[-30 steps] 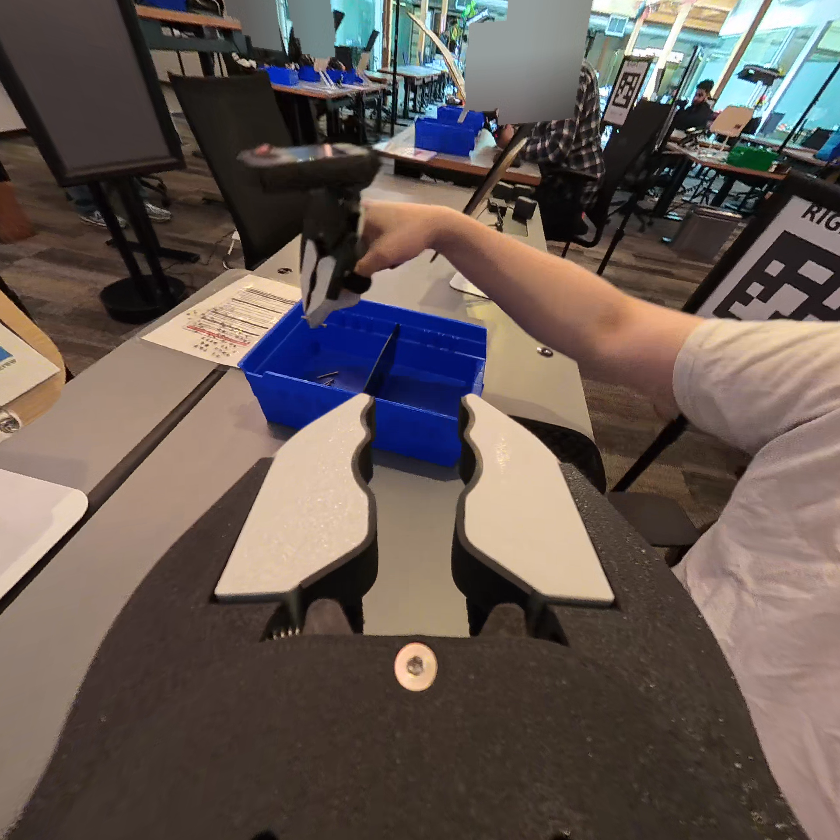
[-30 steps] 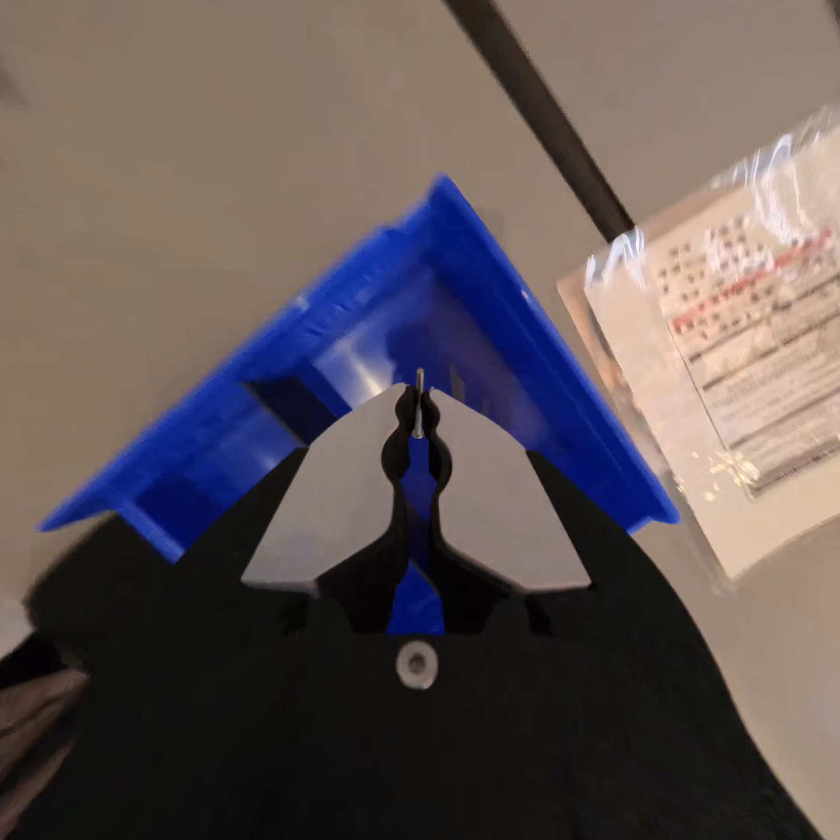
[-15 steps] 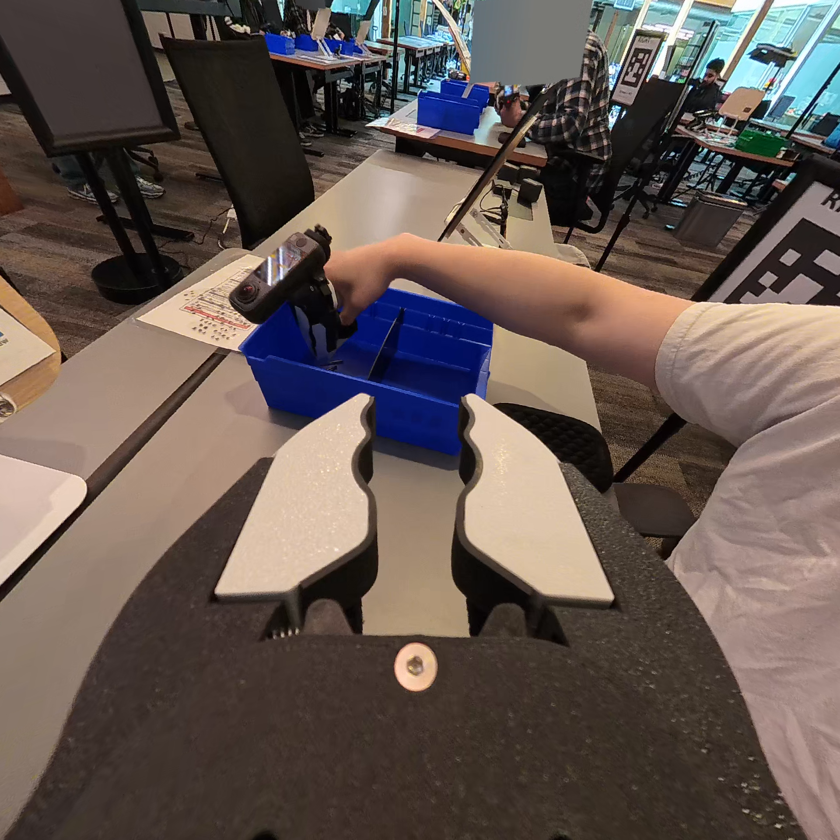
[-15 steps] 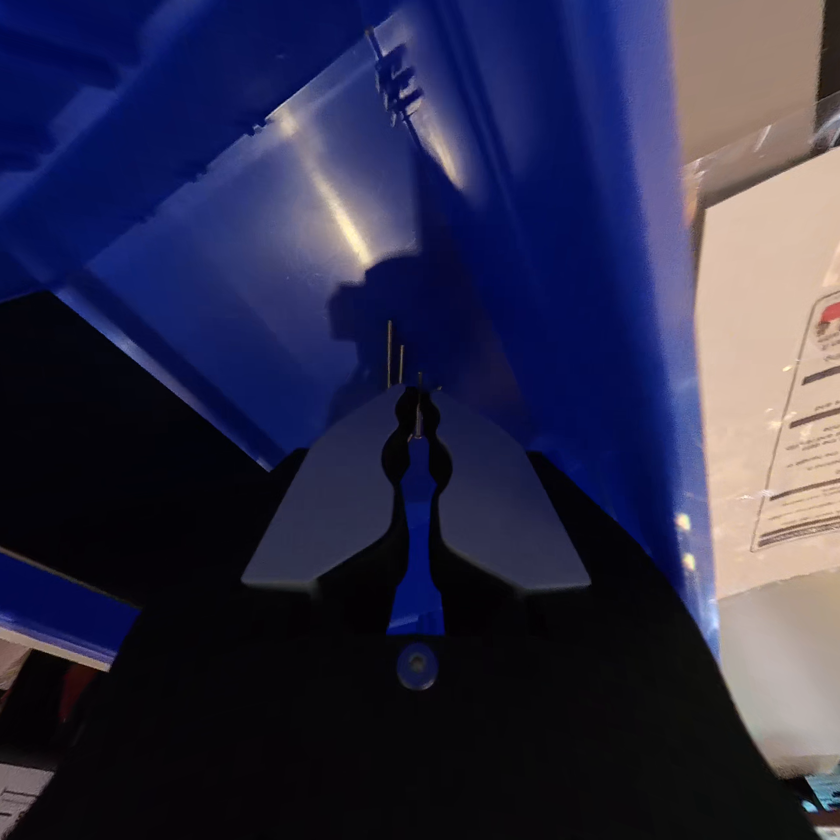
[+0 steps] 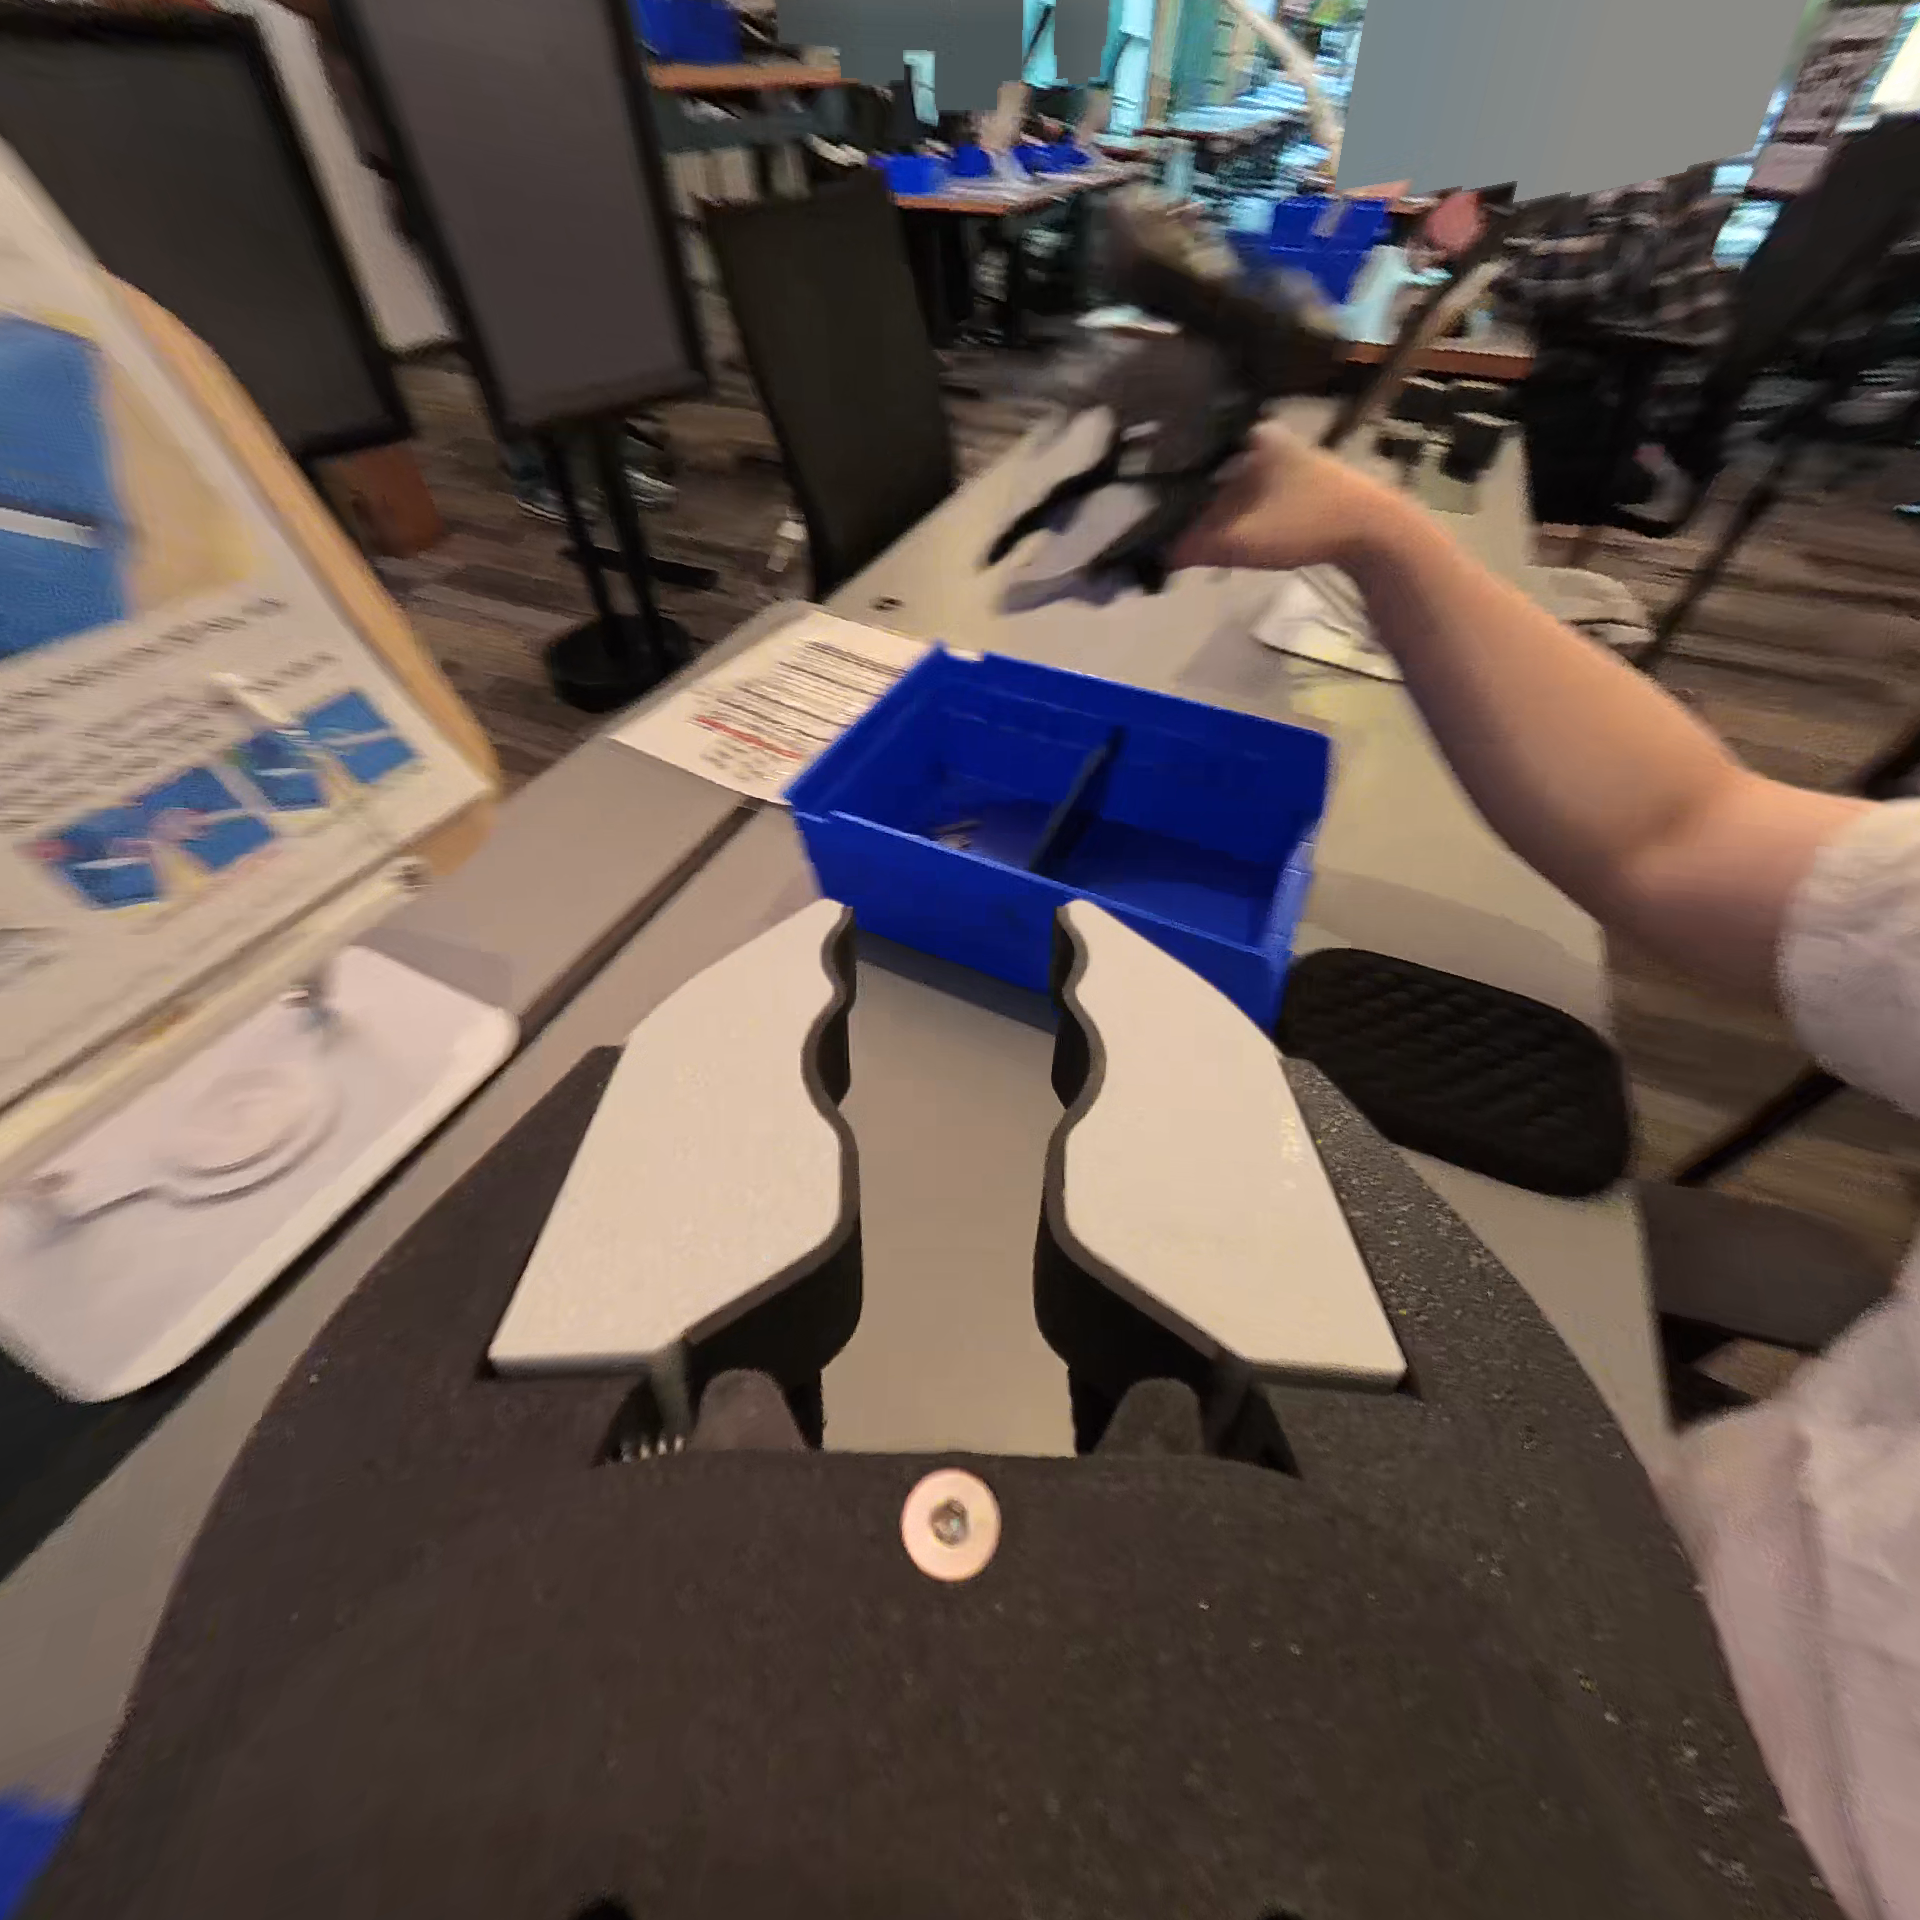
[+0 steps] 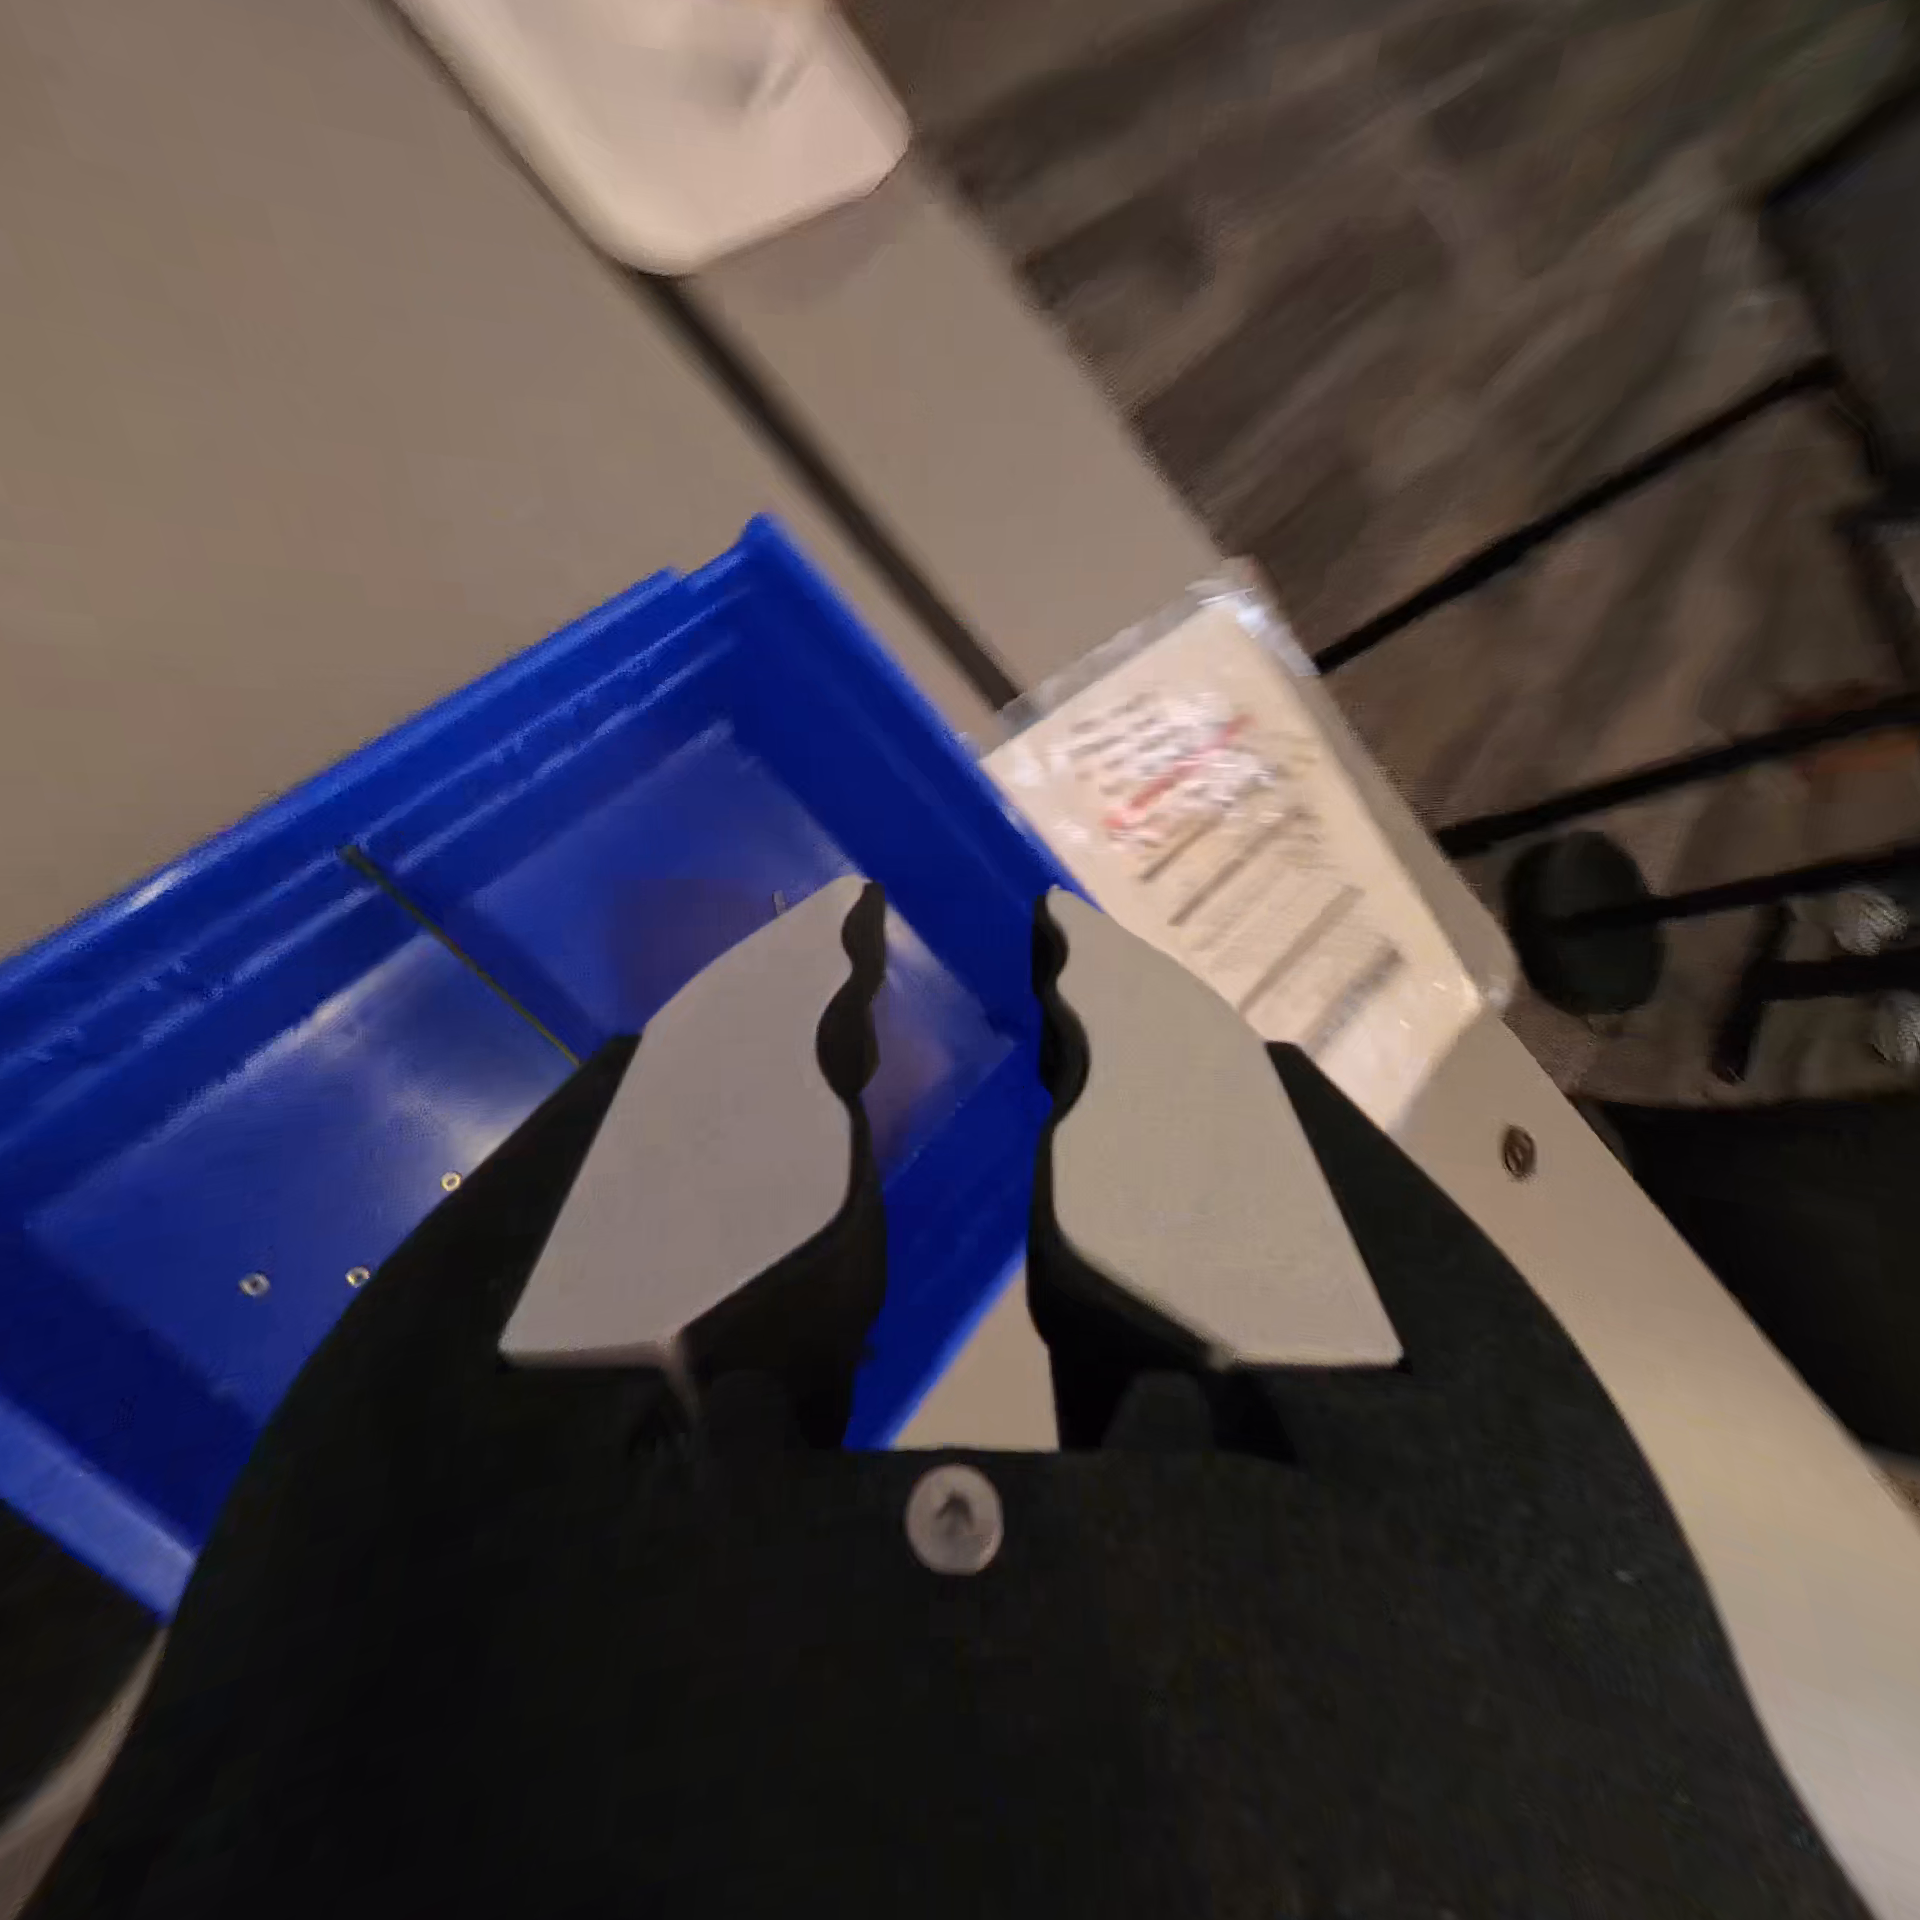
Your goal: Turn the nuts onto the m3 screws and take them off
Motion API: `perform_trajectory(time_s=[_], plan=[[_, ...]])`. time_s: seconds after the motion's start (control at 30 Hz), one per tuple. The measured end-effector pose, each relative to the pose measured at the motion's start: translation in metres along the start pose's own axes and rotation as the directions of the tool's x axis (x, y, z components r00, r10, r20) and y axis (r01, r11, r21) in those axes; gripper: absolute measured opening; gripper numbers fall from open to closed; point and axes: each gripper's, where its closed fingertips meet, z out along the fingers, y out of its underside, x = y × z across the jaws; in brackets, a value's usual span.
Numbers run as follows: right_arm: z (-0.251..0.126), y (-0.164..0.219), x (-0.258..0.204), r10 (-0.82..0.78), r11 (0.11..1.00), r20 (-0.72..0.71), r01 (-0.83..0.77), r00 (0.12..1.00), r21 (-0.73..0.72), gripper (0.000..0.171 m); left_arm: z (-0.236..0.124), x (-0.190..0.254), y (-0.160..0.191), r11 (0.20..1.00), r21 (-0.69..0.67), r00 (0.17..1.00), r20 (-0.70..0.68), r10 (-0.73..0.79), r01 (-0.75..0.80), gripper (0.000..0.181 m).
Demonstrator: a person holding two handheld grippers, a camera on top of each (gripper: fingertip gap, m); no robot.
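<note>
**Both grippers empty over the blue bin**

While the right gripper (image 6: 956,914) hangs above the blue bin (image 6: 665,665), its jaws stand spread with nothing between them. Seen from the left wrist, that same gripper (image 5: 1049,566) is held up in a hand (image 5: 1278,509), well above the bin's far side, blurred, tips pointing down and to the left. The left gripper (image 5: 954,925) sits low over the grey worktop (image 5: 940,1226), just short of the bin's near wall (image 5: 1039,935); jaws also apart, bare worktop showing in the gap.

The bin is a shallow blue plastic box split in two by a thin dark divider (image 5: 1075,795). In one compartment lie three nuts (image 6: 358,1276): tiny, pale metal rings, spread apart on the glossy floor. In the other compartment lie the screws (image 5: 961,831), thin dark slivers near the divider, too small to count; from the right wrist only one faint sliver (image 6: 781,902) shows by the left fingertip. Cannot tell if any nut sits on a screw.

Beside the bin, a printed sheet in a clear sleeve (image 5: 790,696) lies flat on the worktop. A white tray (image 5: 239,1143) sits to the left, with a tilted board (image 5: 208,665) above it. A black padded armrest (image 5: 1455,1070) is right of the bin.
</note>
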Motion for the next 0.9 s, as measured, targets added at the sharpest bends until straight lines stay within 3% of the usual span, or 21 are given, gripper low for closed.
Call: perform_trajectory(time_s=[0.07,0.17,0.27,0.37,0.43,0.53,0.7,0.9], plan=[[-0.040,0.014,0.021,0.149,0.987,-0.092,-0.142,0.985,0.082,0.043,-0.022,-0.020,0.001,1.000,0.014,0.986,0.166,-0.016,0.014,0.038],[-0.058,0.076,0.027,0.329,0.936,-0.076,-0.336,0.941,-0.106,0.051,-0.075,-0.066,0.003,0.992,-0.080,0.924,0.376,-0.064,0.102,0.057],[-0.056,0.120,0.008,0.449,0.865,-0.030,-0.443,0.893,-0.235,0.061,-0.164,-0.134,0.014,0.963,-0.162,0.759,0.649,-0.060,0.214,0.062],[-0.050,0.155,-0.009,0.500,0.804,-0.045,-0.483,0.865,-0.347,0.069,-0.257,-0.176,0.080,0.845,-0.315,0.607,0.795,-0.014,0.432,0.070],[-0.042,0.164,-0.020,0.539,0.771,-0.034,-0.509,0.842,-0.382,0.072,-0.298,-0.183,0.128,0.750,-0.320,0.561,0.824,-0.082,0.579,0.073],[-0.028,0.169,-0.034,0.590,0.729,-0.004,-0.536,0.807,-0.425,0.072,-0.328,-0.186,0.177,0.684,-0.242,0.499,0.842,-0.204,0.688,0.071],[-0.016,0.180,-0.051,0.587,0.675,-0.030,-0.510,0.809,-0.532,0.063,-0.337,-0.178,0.251,0.538,-0.293,0.468,0.855,-0.222,0.791,0.083],[-0.012,0.192,-0.054,0.564,0.629,-0.081,-0.491,0.822,-0.602,0.037,-0.331,-0.172,0.292,0.438,-0.371,0.479,0.862,-0.165,0.819,0.077]])
